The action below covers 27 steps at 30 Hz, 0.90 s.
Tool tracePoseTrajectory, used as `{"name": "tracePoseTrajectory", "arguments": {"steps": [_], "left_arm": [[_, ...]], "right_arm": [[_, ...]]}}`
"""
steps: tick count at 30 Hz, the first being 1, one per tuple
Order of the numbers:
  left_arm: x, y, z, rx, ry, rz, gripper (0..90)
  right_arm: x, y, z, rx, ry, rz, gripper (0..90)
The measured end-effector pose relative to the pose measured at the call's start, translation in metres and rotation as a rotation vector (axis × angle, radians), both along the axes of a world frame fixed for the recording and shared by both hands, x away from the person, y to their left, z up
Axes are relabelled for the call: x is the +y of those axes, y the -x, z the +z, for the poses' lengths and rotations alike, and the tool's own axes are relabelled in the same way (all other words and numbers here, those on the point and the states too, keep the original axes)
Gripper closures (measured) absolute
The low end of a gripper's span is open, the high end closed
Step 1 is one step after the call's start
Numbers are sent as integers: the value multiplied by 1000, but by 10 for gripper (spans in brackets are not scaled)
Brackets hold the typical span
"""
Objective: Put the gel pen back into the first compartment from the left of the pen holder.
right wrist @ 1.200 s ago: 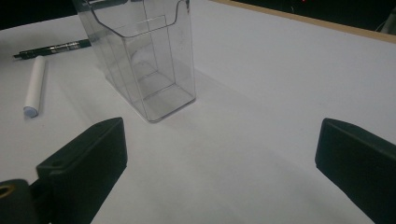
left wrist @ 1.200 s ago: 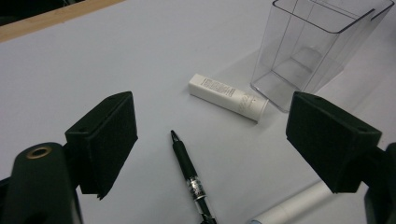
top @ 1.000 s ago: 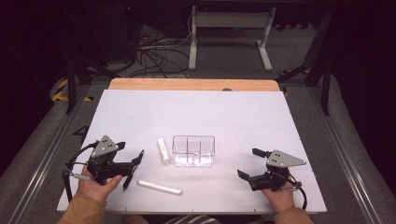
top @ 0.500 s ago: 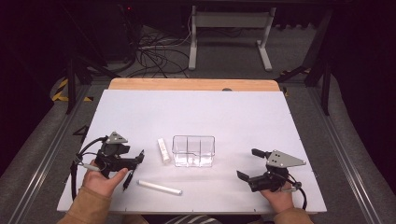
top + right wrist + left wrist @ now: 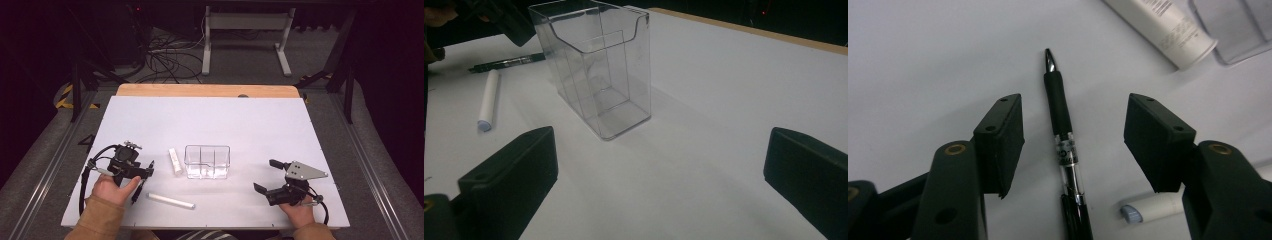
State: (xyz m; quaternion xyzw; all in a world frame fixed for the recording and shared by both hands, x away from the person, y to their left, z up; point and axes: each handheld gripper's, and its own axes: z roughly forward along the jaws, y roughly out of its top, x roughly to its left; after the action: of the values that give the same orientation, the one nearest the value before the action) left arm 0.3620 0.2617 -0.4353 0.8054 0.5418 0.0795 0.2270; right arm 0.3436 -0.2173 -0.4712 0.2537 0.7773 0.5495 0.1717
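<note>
The left gripper (image 5: 1073, 145) is hovering with jaws spread wide either side of the black pen (image 5: 1064, 145) — lying on the table at frame centre, long axis running bottom to top, tip upward — while the right gripper (image 5: 272, 176), also open, is sitting well apart at lower right.

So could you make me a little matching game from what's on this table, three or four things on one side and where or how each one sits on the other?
Things:
1. black pen
2. clear box
3. white stick
4. right gripper

Places or states:
A. stands upright, empty, mid-table
B. lies flat near the table's front edge
C. lies between the left gripper's open jaws
D. open, held off to the box's right, nothing in it

Pairs: 1-C, 2-A, 3-B, 4-D
</note>
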Motion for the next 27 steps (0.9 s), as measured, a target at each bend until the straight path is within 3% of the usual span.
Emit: {"name": "tracePoseTrajectory", "arguments": {"steps": [12,19,27], "left_arm": [[-1,-6,-2,53,1,38,476],[-1,-5,-1,22,4,48,481],[-3,-9,-4,29,-16,47,534]], "right_arm": [[0,0,0,4,-8,9,12],[0,0,0,2,-8,10,13],[0,0,0,2,-6,5,13]]}}
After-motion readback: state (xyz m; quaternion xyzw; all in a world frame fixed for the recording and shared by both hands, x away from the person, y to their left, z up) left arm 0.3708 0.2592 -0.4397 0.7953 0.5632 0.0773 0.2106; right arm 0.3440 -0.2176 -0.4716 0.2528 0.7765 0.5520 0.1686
